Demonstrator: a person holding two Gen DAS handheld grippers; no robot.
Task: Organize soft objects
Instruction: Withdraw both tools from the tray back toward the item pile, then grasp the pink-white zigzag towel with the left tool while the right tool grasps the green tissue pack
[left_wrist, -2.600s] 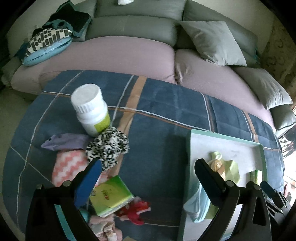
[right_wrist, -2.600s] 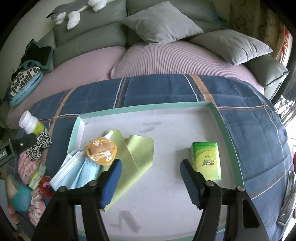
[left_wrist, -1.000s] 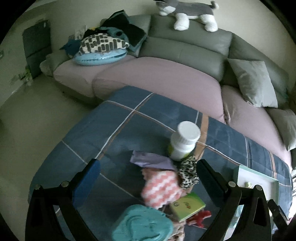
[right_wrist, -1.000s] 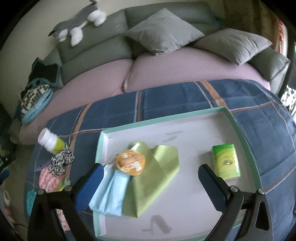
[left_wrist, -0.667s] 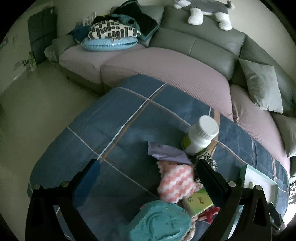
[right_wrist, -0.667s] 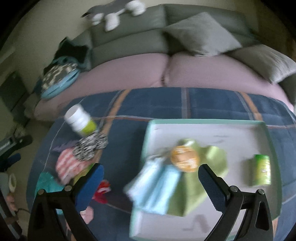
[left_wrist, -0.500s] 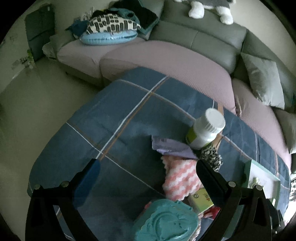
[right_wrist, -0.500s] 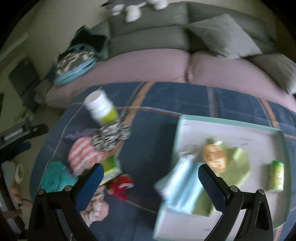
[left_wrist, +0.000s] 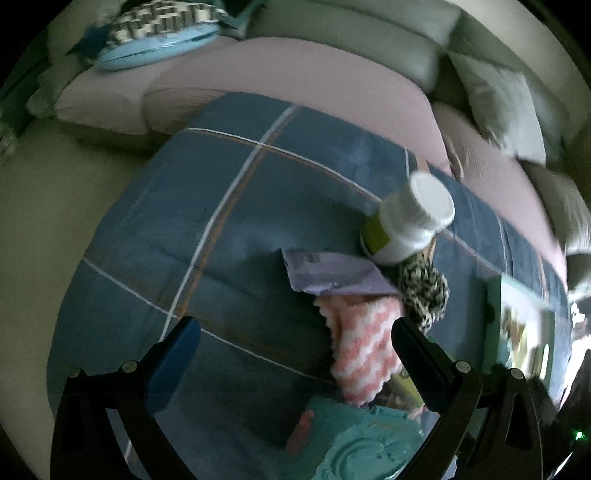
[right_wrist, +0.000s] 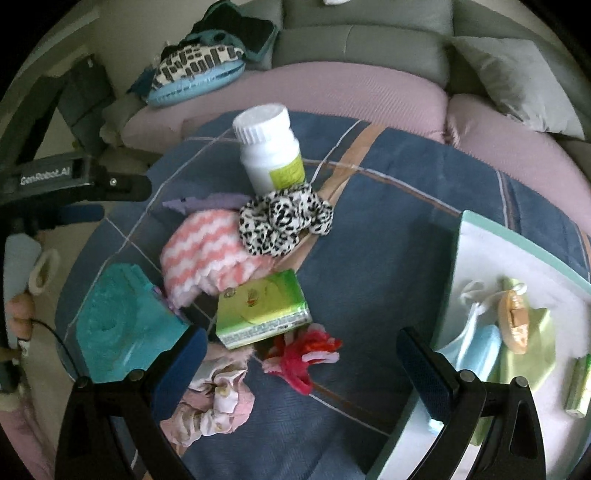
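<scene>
Hovering left gripper (left_wrist: 291, 354) spread wide, empty, over blue blanket (left_wrist: 229, 221); pink striped cloth (left_wrist: 360, 350) at 3 o'clock, long axis running 12-to-6.

Hovering right gripper (right_wrist: 299, 354) wide apart, empty, above tissue pack (right_wrist: 260, 314); leopard scrunchie (right_wrist: 284, 223) at 12; tray (right_wrist: 524, 243) at 3 holding several items, pile mostly waiting.

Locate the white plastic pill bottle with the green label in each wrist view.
Left wrist: white plastic pill bottle with the green label, right of centre, blurred, above the lilac cloth.
Right wrist: same bottle, upper centre, upright on the blue plaid blanket.
Shared landmark: the black-and-white leopard-print scrunchie sits right beside it in both.
</scene>
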